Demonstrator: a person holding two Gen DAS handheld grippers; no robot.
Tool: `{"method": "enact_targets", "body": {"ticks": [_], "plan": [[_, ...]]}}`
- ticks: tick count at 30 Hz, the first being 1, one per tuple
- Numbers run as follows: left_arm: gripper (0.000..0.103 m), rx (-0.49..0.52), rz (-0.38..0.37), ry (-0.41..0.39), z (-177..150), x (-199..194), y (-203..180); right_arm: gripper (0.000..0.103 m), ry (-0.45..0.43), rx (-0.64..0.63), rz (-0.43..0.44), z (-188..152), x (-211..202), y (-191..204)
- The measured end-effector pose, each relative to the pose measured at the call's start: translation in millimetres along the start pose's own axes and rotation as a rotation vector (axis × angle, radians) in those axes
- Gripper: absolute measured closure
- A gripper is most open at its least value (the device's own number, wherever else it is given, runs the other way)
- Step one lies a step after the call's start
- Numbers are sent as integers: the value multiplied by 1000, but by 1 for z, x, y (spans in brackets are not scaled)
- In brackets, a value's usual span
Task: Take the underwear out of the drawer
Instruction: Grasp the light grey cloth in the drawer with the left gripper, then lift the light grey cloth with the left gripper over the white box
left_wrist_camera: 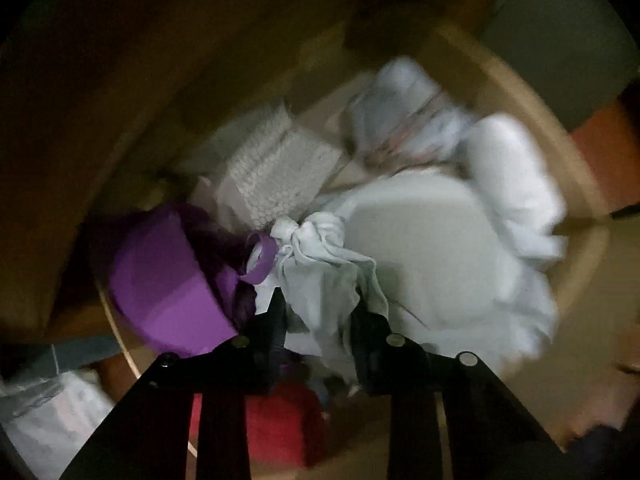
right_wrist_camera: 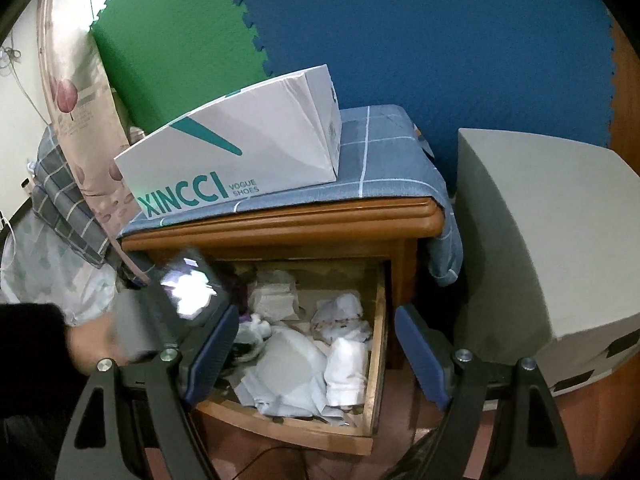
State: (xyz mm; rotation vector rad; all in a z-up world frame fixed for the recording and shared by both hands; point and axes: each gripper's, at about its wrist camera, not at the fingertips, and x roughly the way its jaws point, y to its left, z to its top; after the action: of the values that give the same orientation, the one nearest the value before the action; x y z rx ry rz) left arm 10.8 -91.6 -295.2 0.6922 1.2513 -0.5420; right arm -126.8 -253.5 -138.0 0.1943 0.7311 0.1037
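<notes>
The wooden drawer (right_wrist_camera: 378, 340) stands pulled out of a nightstand and is full of pale folded clothes. My left gripper (left_wrist_camera: 320, 308) points steeply down into it, and its dark fingers pinch a crumpled pale blue-white piece of underwear (left_wrist_camera: 320, 256). A purple garment (left_wrist_camera: 168, 280) lies just left of that grip. In the right wrist view the left tool's body (right_wrist_camera: 176, 308) and a hand hang over the drawer's left side. My right gripper (right_wrist_camera: 316, 310) hovers open above the drawer's front with nothing between its blue pads.
A white patterned folded cloth (left_wrist_camera: 276, 172), a flat pale grey fold (left_wrist_camera: 420, 248) and a white roll (left_wrist_camera: 516, 176) fill the drawer. A white shoe box (right_wrist_camera: 240, 152) sits on the blue checked cloth (right_wrist_camera: 380, 160) atop the nightstand. A grey box (right_wrist_camera: 540, 240) stands to the right.
</notes>
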Motion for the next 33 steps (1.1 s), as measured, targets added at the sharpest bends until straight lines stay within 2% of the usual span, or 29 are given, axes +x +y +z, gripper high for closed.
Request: {"method": "enact_targets", "body": {"ticks": [1,4,8,10,12,17,24,33], "plan": [[77,-13,-11,-45,-7,-16,2,20,-1,-2,-3,0,0,0],[77,-123,-76,-182,-27,-67,18,20,8,-6,-14,-1,2,2],[77,-267,-127,-358,-50,-132,38,21,38,-23,-21,-3,12,8],[77,-303,-118,-455,-60,-166,41,20,58,-39,-28,-5,18,12],[77,-319,-104,-513,-68,-191,38,20,83,-61,-36,-8,25,17],[77,-310,8,-644,-81,-246,34,20,130,-116,-54,-16,37,27],[77,-273,259,-808,-90,-309,29,20,168,-124,-47,-19,45,31],[76,-188,521,-948,-99,-337,16,21,172,-116,-34,-19,45,31]]}}
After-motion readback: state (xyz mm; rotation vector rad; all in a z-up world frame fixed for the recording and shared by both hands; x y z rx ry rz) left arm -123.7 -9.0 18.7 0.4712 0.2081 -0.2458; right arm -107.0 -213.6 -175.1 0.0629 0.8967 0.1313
